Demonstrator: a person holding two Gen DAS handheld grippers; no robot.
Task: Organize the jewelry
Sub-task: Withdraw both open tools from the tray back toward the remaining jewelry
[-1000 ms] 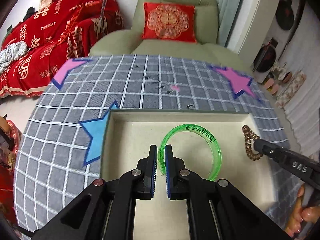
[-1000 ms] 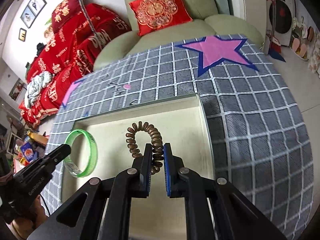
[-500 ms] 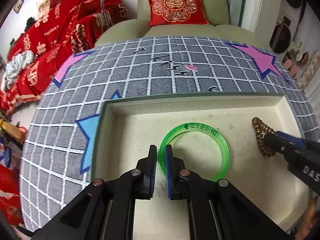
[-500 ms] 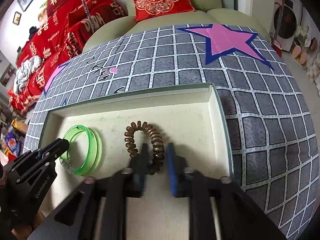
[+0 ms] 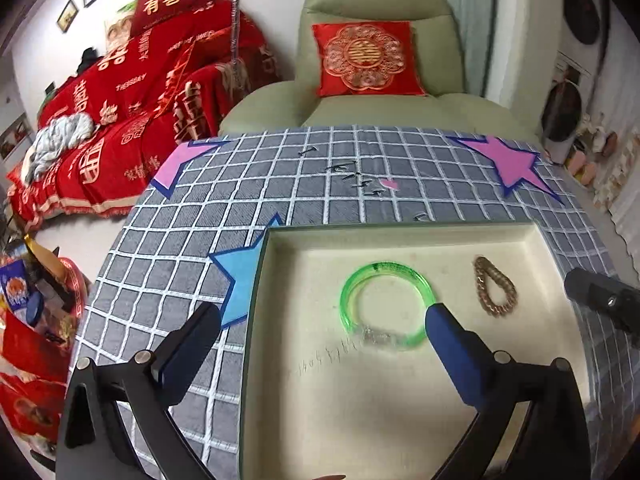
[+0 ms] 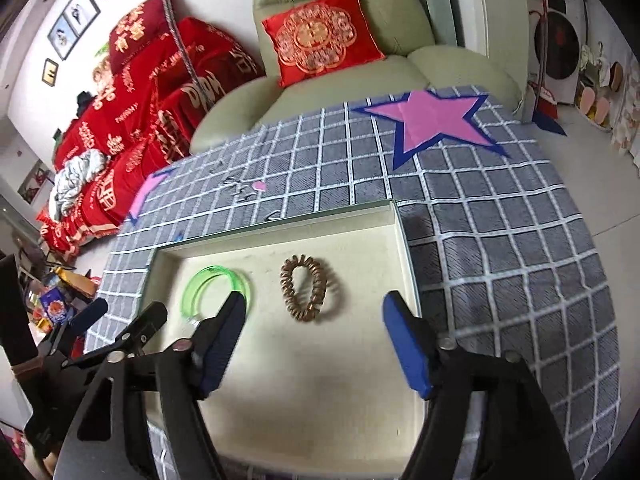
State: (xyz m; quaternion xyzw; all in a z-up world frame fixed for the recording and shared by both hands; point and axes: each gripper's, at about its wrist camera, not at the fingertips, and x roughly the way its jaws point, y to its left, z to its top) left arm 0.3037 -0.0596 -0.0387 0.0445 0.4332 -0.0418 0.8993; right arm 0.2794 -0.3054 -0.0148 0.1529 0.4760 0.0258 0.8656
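A clear green bangle (image 5: 386,306) (image 6: 216,292) lies flat on the floor of a cream tray (image 5: 400,236) (image 6: 360,220). To its right in the same tray lies a brown coiled bracelet (image 5: 494,290) (image 6: 306,294). My left gripper (image 5: 322,316) hangs above the tray's left part, its jaws opening wide, and the bangle rests free below them, touching neither pad. My right gripper (image 6: 314,308) hovers over the coiled bracelet with jaws opening, the bracelet loose on the tray floor between and beyond the fingertips. The right gripper's tip (image 5: 600,300) shows at the right edge of the left wrist view.
The tray sits on a grey checked cloth (image 5: 240,200) (image 6: 500,240) with pink and blue star patches (image 6: 436,120). Small dark hairpins and a pink heart (image 5: 388,184) lie on the cloth beyond the tray. Behind stand a green armchair (image 5: 380,112) and a red-draped sofa (image 5: 120,120).
Both grippers were shut on their pieces, the left on the green bangle, the right on the coiled bracelet. Both have let go, opened wide and pulled up; both pieces now lie in the tray.
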